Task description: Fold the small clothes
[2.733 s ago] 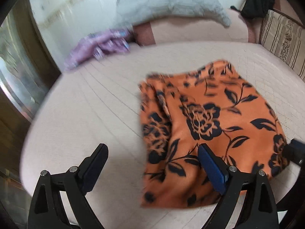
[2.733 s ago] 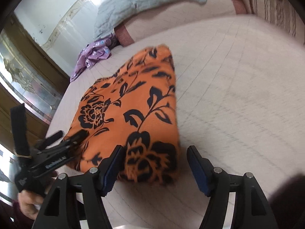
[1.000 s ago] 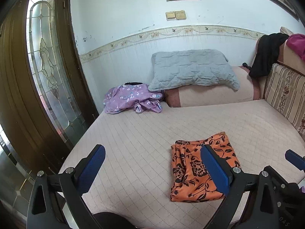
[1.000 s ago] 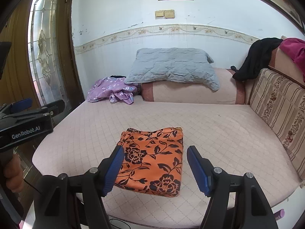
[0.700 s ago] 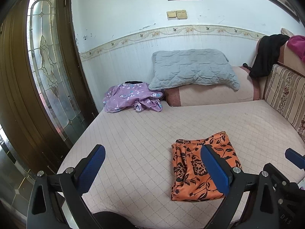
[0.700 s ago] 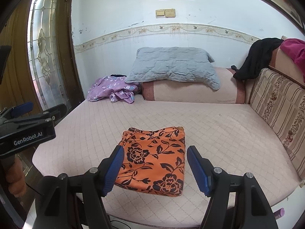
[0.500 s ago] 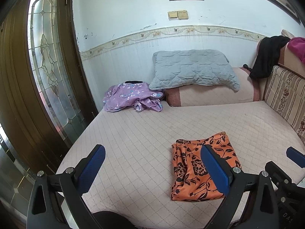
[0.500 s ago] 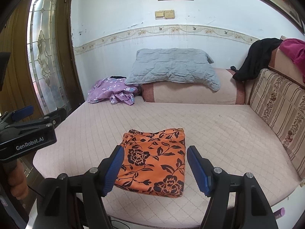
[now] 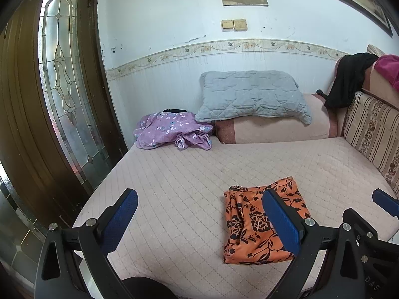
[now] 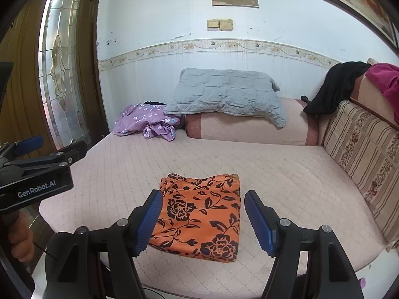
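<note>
An orange cloth with black flowers (image 10: pixel 202 214) lies folded into a neat rectangle near the front edge of the pink quilted bed (image 10: pixel 274 172). In the left wrist view the same folded orange cloth (image 9: pixel 251 224) shows partly behind the right finger. My left gripper (image 9: pixel 199 216) is open and empty, held back from the bed. My right gripper (image 10: pixel 202 220) is open too, with nothing between its blue pads, well short of the cloth. The left gripper's body (image 10: pixel 37 174) and a hand holding it show at the left of the right wrist view.
A crumpled purple flowered garment (image 10: pixel 147 122) lies at the bed's far left corner beside a grey pillow (image 10: pixel 224 94) on a pink bolster (image 10: pixel 249 129). Striped cushions (image 10: pixel 361 154) line the right side, with black (image 10: pixel 336 87) and magenta (image 10: pixel 386 79) clothes draped above. A glass-panelled door (image 9: pixel 62 87) stands left.
Earlier both grippers were close over the orange cloth; they have since drawn back and up from the bed. Over the last second the views barely shift and the cloth lies still.
</note>
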Available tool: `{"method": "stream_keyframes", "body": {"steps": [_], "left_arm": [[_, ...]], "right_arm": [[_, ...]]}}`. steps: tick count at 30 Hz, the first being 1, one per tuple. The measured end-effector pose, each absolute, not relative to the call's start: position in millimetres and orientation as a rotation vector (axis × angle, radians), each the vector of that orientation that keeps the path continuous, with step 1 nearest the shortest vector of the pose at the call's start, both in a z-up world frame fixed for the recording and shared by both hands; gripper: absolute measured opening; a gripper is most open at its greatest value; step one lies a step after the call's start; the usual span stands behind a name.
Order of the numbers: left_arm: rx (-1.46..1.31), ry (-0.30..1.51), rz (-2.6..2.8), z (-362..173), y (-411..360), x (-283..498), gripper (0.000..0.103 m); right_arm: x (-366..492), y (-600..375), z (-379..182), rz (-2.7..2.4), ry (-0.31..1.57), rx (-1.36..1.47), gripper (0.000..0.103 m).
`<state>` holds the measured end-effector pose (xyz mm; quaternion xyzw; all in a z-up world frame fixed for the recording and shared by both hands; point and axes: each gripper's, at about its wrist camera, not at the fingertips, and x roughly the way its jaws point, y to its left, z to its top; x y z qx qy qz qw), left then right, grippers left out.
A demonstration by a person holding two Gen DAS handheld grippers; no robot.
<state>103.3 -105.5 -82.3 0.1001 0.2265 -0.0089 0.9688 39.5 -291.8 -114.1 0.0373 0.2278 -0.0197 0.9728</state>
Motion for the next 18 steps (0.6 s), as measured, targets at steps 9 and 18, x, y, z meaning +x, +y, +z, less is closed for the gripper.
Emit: {"method": "stream_keyframes", "body": {"steps": [9, 18], "left_arm": [[0.196, 0.431, -0.025, -73.0, -101.0, 96.0, 0.100], [0.187, 0.407, -0.035, -62.8, -101.1, 89.2, 0.100]], "right_arm": [[33.2, -288.7, -103.9, -0.069, 0.436, 0.053, 0.072], [22.6, -287.5, -94.4, -0.097, 0.411, 0.027, 0.072]]}}
